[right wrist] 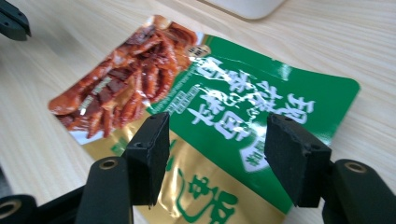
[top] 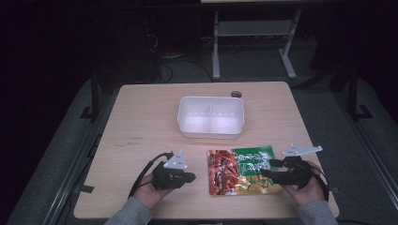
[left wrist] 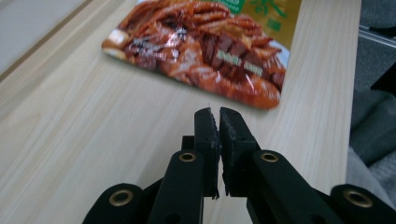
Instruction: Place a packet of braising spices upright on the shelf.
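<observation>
A flat snack packet point(top: 241, 169), red on its left half and green and gold on its right, lies near the front of the wooden table point(top: 141, 122). My left gripper point(top: 191, 177) is just left of the packet with its tips pointing at it. In the left gripper view its jaws point(left wrist: 219, 119) are shut with nothing between them, a short way from the packet's red end point(left wrist: 205, 46). My right gripper point(top: 268, 168) is at the packet's right end. In the right gripper view it point(right wrist: 218, 123) stands open above the green part point(right wrist: 261, 79), with the pads not touching it.
A white rectangular tub point(top: 211, 117) with a middle divider stands empty behind the packet at the table's centre. A small dark round thing point(top: 236, 94) sits at the far edge. The table's front edge runs close under both hands.
</observation>
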`<state>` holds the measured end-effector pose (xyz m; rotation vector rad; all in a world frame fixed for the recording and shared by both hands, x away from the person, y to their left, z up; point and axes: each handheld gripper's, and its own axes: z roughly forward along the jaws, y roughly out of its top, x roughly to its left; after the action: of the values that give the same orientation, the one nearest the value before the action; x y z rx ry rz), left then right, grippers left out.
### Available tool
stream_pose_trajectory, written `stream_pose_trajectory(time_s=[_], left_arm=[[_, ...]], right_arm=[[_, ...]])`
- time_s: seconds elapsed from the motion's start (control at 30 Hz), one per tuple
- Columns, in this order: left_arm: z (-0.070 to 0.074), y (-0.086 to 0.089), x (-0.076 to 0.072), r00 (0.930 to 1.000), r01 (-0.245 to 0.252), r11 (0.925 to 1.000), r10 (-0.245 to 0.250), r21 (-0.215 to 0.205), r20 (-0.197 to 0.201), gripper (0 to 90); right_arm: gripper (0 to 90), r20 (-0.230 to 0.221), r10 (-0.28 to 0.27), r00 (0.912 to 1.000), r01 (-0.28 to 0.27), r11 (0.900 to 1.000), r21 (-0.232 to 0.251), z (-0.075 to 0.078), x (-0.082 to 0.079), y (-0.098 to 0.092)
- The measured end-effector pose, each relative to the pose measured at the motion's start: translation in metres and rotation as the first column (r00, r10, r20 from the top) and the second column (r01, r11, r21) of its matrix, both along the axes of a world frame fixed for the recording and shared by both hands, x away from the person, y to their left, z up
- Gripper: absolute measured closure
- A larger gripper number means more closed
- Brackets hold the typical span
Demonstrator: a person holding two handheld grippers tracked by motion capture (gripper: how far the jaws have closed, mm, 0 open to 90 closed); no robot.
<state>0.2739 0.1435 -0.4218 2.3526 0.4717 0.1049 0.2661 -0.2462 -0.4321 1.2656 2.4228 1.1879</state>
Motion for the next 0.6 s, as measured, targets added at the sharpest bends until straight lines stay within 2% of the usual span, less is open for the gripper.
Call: stream_pose_trajectory(time_s=[0.17,0.27,0.6], left_arm=[[0.000,-0.015,0.008,1.0000,0.001,0.9997,-0.001,0.023,0.000,86.3],[0.000,-0.031,0.013,1.0000,0.009,0.9994,-0.009,0.035,-0.002,86.2],[-0.003,-0.063,0.025,0.9995,0.030,0.9975,-0.030,0.064,-0.012,86.0]], right_arm=[[40.3,-0.007,-0.019,0.9998,0.019,1.000,-0.020,-0.001,0.002,-0.004],[40.4,-0.013,-0.040,0.9991,0.039,0.999,-0.026,-0.002,0.004,-0.010],[40.6,-0.049,-0.089,0.9948,0.090,0.996,0.017,-0.009,0.004,-0.019]])
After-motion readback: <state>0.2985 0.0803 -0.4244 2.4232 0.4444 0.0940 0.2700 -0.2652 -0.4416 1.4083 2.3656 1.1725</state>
